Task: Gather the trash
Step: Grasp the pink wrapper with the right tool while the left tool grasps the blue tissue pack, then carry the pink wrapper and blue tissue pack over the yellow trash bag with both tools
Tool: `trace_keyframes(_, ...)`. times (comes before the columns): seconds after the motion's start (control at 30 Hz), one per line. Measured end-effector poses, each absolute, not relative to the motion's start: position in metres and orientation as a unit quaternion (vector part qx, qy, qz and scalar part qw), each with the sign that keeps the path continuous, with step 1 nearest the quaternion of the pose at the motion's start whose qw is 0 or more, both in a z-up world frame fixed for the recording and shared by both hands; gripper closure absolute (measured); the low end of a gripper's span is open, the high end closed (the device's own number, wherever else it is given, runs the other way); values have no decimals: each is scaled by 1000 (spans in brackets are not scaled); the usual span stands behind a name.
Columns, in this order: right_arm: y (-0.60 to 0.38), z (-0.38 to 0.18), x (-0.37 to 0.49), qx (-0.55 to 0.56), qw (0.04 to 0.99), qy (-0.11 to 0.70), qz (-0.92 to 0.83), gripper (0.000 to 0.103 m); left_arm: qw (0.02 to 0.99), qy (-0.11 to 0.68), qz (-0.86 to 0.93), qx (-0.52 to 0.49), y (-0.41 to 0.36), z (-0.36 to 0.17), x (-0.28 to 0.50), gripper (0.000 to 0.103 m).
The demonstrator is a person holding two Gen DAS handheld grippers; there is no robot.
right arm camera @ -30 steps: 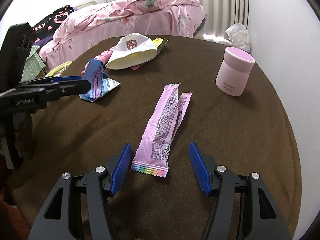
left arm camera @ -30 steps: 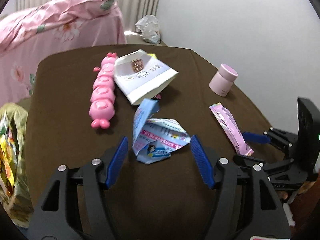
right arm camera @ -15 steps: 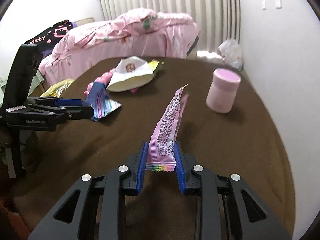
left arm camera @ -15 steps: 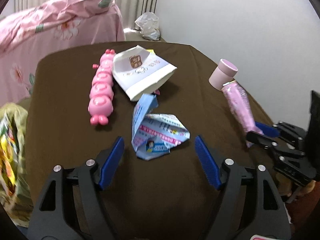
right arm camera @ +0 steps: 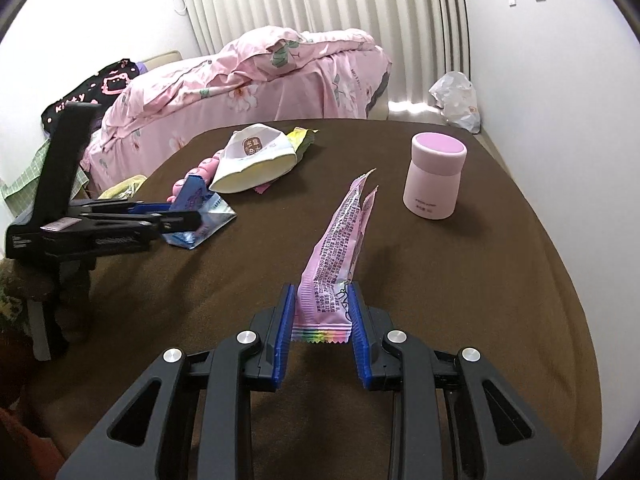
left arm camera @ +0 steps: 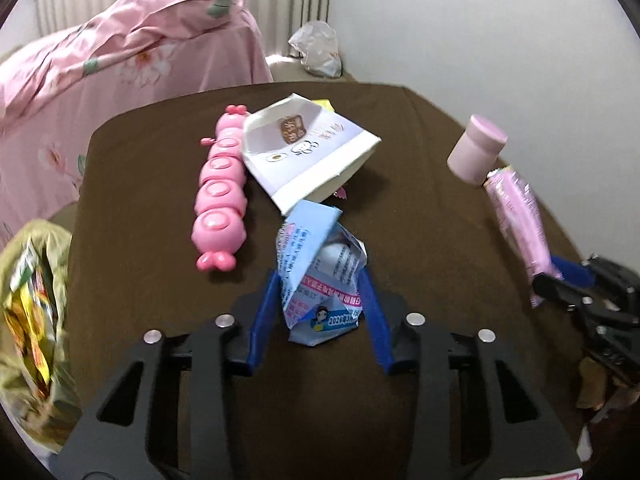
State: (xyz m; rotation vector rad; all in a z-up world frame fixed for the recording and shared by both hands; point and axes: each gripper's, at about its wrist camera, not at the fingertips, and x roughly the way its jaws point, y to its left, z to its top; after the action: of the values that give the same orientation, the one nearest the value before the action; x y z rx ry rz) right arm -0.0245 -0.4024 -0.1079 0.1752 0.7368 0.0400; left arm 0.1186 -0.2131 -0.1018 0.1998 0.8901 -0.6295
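Trash lies scattered across a brown table (right arm camera: 460, 280) beside a bed heaped with a pink quilt (right arm camera: 280, 64), and both tongs now have a piece of it. The biggest change in the past second is on the left: the left tongs (left arm camera: 320, 300), spread wide around the crumpled blue leaflet (left arm camera: 320, 276) a moment ago, have closed in until both blue pads press its sides, and the paper has buckled upward between them. It looks pinched but barely off the cloth, if at all. The right tongs (right arm camera: 322, 308), which were open over the flat pink wrapper (right arm camera: 340, 236) a second ago, had clamped its rainbow-striped end by half a second ago and have kept that grip; the wrapper stands up off the table, its torn tip pointing toward the pink jar (right arm camera: 434, 176).

Untouched on the far side are the white paper bag (left arm camera: 308, 152), a yellow-green wrapper (right arm camera: 300, 138) poking out behind it, and a small pink scrap (left arm camera: 340, 193) under its near edge. The pink caterpillar toy (left arm camera: 220, 192) and the jar look like belongings, not litter.

With two pieces in hand, the likely next stop is the yellowish bag (left arm camera: 32, 320) hanging open off the table's left edge, already holding bright packets. The leaflet's hold seems the weaker one; springy paper could slip free on the lift
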Motion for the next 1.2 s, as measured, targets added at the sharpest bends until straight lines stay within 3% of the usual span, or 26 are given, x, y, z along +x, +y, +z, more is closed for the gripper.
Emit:
trace_keyframes(0.4, -374, -98, -25, 61, 930, 361, 37, 77, 889, 371, -269, 11, -149, -56, 94, 68)
trace_keyframes(0.77, -301, -24, -6, -1, 950, 303, 79, 77, 931, 318, -175, -43, -49, -16, 94, 67)
trace_keyframes(1.2, -205, 1, 23, -73, 937, 300, 161, 77, 944, 295, -94, -116, 59, -23, 91, 67)
